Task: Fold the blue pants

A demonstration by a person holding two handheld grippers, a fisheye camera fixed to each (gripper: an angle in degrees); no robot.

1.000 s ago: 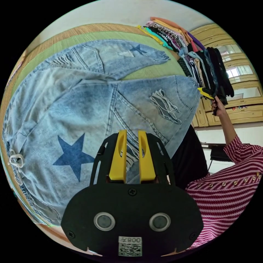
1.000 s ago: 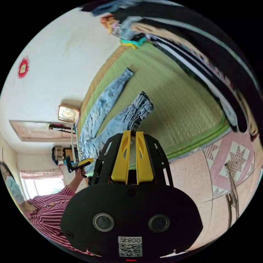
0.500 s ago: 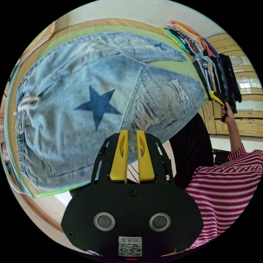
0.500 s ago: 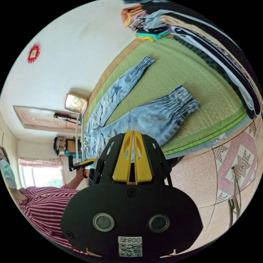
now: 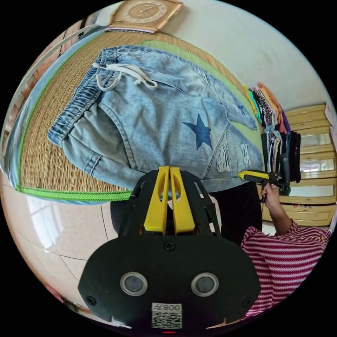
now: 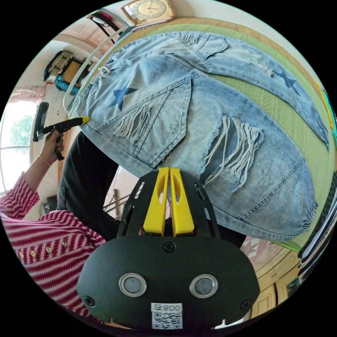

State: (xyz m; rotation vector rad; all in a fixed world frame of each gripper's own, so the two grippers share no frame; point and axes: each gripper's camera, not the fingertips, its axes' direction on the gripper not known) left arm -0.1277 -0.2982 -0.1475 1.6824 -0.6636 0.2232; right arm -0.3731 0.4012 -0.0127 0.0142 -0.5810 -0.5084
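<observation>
On a green-edged woven mat (image 5: pixel 42 154) lie the blue pants (image 5: pixel 158 123), spread flat with their two legs apart and reaching away toward a row of stacked clothes (image 5: pixel 277 140) at the mat's far end. They are pale, washed denim with an elastic waistband, a white drawstring (image 5: pixel 123 75) tied loosely at the waist, dark blue star prints (image 5: pixel 200 130) on the thigh and lower leg, and frayed rips with loose white threads (image 6: pixel 235 147) across the nearer leg. In the left gripper view, the left gripper (image 5: pixel 169 170) hangs over the mat's near edge just short of the hip of the pants, its yellow jaws pressed together with nothing between them. In the right gripper view, the right gripper (image 6: pixel 169 171) sits at the near hem-side edge of the ripped leg, jaws likewise clenched on nothing, tips just beside the denim. Each gripper also appears in the other's view, held by a hand (image 6: pixel 52 142) of a person in a red-striped sleeve (image 5: pixel 284 259). A clock (image 5: pixel 145 10) leans against the wall beyond the waistband.
</observation>
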